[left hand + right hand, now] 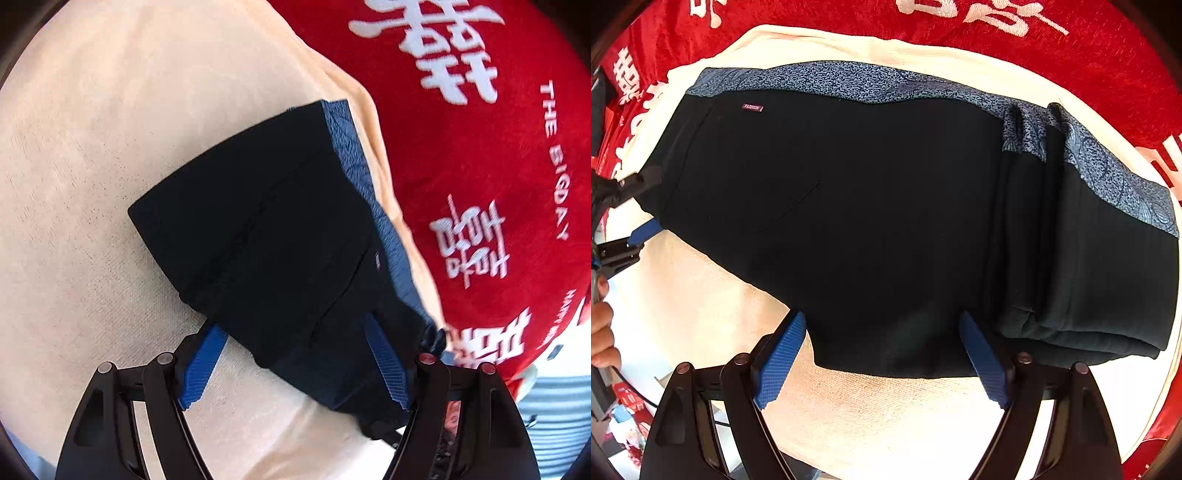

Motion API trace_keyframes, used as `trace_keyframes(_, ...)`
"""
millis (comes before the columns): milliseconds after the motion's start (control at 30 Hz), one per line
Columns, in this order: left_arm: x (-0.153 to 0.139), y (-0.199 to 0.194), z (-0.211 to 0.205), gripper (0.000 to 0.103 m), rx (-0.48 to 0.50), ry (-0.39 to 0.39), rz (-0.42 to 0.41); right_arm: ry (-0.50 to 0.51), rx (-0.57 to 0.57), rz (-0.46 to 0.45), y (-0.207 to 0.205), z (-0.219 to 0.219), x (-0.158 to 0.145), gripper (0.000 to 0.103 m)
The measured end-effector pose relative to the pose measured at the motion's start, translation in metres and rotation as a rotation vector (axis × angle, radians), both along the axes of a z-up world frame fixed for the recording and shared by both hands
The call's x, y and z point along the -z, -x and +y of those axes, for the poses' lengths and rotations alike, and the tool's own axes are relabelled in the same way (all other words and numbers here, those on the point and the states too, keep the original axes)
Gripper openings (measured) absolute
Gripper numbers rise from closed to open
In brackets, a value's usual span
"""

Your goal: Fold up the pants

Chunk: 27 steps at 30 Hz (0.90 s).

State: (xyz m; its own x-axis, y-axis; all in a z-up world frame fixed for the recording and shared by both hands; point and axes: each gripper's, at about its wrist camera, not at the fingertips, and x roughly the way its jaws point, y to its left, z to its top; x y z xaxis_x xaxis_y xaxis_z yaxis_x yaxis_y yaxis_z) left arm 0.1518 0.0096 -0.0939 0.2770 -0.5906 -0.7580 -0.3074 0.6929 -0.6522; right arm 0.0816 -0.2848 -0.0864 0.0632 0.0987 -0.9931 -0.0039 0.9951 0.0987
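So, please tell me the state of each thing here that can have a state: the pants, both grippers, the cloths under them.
Pants: folded into a thick bundle, lying on the cream towel.
Left gripper: open, fingers on either side of the bundle's near end.
Right gripper: open, fingers astride the pants' near edge.
Cream towel: spread flat.
Red cloth: spread beneath the towel.

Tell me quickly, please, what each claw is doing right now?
Left claw: open, fingers straddling the edge of the pants.
Right claw: open, straddling the pants' near edge, gripping nothing.
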Motion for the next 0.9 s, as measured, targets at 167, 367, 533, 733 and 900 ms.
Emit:
trace_keyframes(167,-0.001,0.000,0.005,0.085,-0.046,0.061,-0.046,-0.005,-0.014,-0.012,0.001,-0.001,0.001,0.087)
trace_keyframes(367,-0.021,-0.019,-0.007,0.085,-0.011,0.066,-0.139,-0.017,-0.015,-0.019,0.003,-0.002,0.002,0.087)
trace_keyframes(533,0.001,-0.039,-0.006,0.085,-0.065,0.042,-0.056,-0.029,-0.019,-0.022,0.004,-0.004,0.004,0.087)
trace_keyframes(733,-0.013,-0.043,-0.019,0.061,-0.069,-0.146,-0.042,-0.038,-0.019,-0.022,0.003,-0.007,0.004,0.087)
trace_keyframes(900,-0.034,-0.043,-0.046,0.034,0.090,-0.424,-0.126,-0.101,0.015,-0.032,-0.008,-0.020,-0.024,0.088)
